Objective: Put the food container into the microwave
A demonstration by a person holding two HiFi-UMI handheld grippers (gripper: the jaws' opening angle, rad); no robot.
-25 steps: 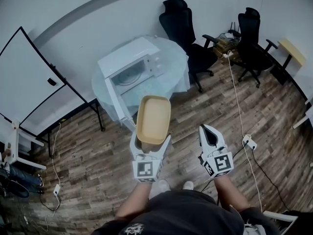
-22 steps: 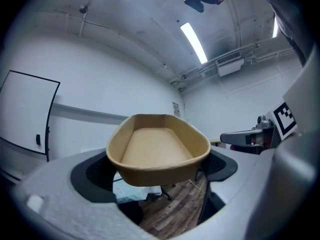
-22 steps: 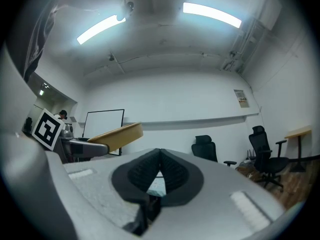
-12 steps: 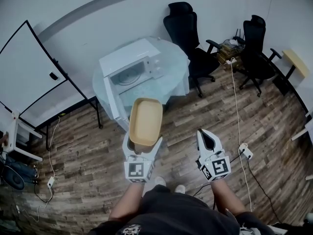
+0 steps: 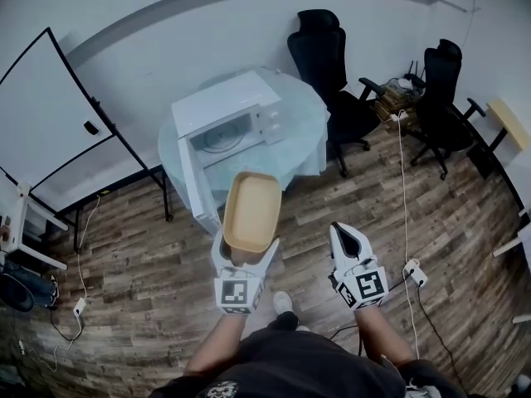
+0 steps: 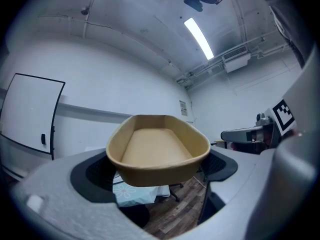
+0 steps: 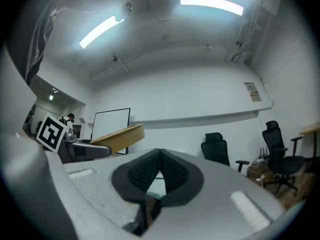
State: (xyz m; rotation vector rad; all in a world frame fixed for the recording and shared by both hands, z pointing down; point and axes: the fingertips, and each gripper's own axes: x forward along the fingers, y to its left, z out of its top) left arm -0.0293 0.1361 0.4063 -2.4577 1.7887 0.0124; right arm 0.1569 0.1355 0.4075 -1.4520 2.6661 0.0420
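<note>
Office with a wooden floor [image 5: 141, 272]. Tan oval paper food container [image 5: 251, 211] held level in mid-air, short of the worktop's near edge, its near end clamped in the left gripper's [image 5: 246, 251] jaws so the far end leads. Right gripper [image 5: 348, 237] alongside, jaws together and empty. White microwave [image 5: 222, 116] on the round glass worktop [image 5: 307, 139], door open to receive it.

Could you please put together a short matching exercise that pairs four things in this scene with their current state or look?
Things:
1. food container
2. microwave
3. right tool
4. whiteboard

States:
A. shut, holding nothing
B. flat white surface in a black frame
C. door open, standing on the round table
D. tan and empty, gripped by the left tool

Pairs: 1-D, 2-C, 3-A, 4-B
</note>
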